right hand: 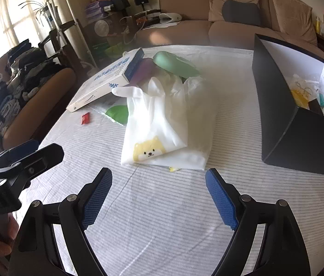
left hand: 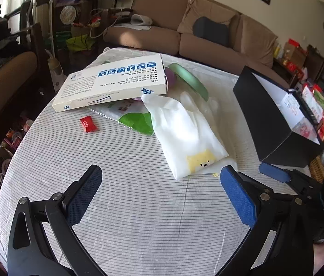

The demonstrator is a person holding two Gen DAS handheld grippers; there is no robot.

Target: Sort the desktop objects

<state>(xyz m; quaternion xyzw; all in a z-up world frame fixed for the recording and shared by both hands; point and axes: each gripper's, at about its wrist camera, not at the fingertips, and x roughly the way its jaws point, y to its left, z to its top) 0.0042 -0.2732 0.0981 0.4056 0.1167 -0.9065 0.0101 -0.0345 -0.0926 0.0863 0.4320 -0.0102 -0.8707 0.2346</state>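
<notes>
From the left wrist view, your left gripper (left hand: pixel 159 193) hangs over bare striped cloth (left hand: pixel 127 207) at the near edge, jaws spread as wide as they go and nothing between them; it looks parked short of the pile so you can choose a target. The clutter sits farther off: a white box (left hand: pixel 113 85) tilts up because its far right end rests on a purple thing and a green case (left hand: pixel 192 80). A red sweet (left hand: pixel 88 124) lies alone, near the box's left end. The white bag (left hand: pixel 185 135) with the yellow dog lies in the middle, its near corner just beside your right finger. The black bin (left hand: pixel 274 119) stands open at the right, probably where the items go.

From the right wrist view, your right gripper (right hand: pixel 159 197) is also wide open and empty, aimed at the bag (right hand: pixel 162 128) just ahead. A glove (right hand: pixel 143 92) drapes over the bag's far end. The bin (right hand: pixel 300 124) at the right already holds small packets.
</notes>
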